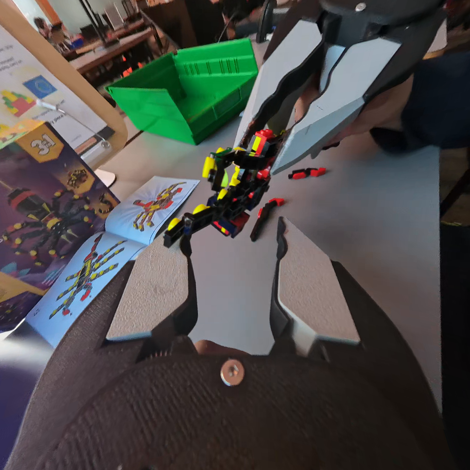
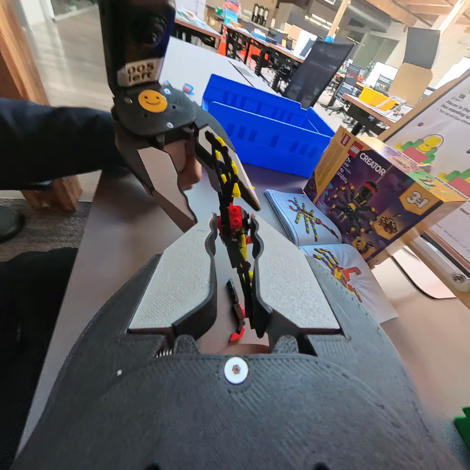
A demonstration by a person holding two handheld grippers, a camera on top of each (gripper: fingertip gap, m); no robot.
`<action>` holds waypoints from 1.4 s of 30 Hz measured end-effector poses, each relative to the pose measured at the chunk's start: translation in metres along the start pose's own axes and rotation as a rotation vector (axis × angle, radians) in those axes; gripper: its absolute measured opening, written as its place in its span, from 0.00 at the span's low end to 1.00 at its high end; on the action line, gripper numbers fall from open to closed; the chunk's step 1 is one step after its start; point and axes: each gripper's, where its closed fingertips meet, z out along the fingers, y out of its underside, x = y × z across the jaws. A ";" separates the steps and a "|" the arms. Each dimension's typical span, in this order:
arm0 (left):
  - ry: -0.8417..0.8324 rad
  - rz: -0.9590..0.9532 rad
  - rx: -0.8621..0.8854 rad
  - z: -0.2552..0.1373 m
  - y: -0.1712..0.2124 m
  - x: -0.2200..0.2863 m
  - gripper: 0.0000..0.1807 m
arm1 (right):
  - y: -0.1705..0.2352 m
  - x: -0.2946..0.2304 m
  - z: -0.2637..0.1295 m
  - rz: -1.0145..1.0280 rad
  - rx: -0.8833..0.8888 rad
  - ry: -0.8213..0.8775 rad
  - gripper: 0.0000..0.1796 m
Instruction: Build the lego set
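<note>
From the left, the set's box [image 1: 48,203] stands at the worktop's [image 1: 356,241] edge with the open instruction booklet [image 1: 106,254] spread beside it and a green bin [image 1: 193,94] behind; the left tongs [image 1: 232,237] are spread wide with nothing between them, hovering just below the half-built model [image 1: 229,193], whose lowest black leg tip lies just beside the left finger, though I cannot tell if they touch; the right tongs [image 1: 256,155] come in from above and are closed on the model's red-and-black body, holding it clear of the worktop; loose red-and-black pieces [image 1: 267,216] lie on the worktop beneath and to the right, with more farther right [image 1: 307,173]. In the right wrist view the model [image 2: 235,223] runs long and thin, its axis roughly in line with the right tongs' own fingers, one bunch of yellow-studded legs reaching up toward the left tongs [image 2: 223,211] and another trailing back toward the camera; a blue bin [image 2: 264,127] sits behind. The step appears to be fitting another limb or steadying the body; to do it well, the right grip should likely stay on the solid core, not the jointed legs, which would probably fold; the left tongs should close on one firm segment and press along the stud direction, squarely, so nothing pops loose.
</note>
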 end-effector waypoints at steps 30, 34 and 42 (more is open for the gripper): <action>-0.066 0.531 0.213 -0.024 -0.068 0.054 0.12 | -0.030 -0.036 -0.042 -0.173 0.064 -0.088 0.17; -0.117 0.680 0.181 -0.031 -0.077 0.063 0.12 | -0.037 -0.041 -0.048 -0.403 -0.015 0.013 0.16; -0.237 0.862 0.139 -0.033 -0.077 0.065 0.12 | -0.038 -0.047 -0.044 -0.864 -0.193 0.254 0.13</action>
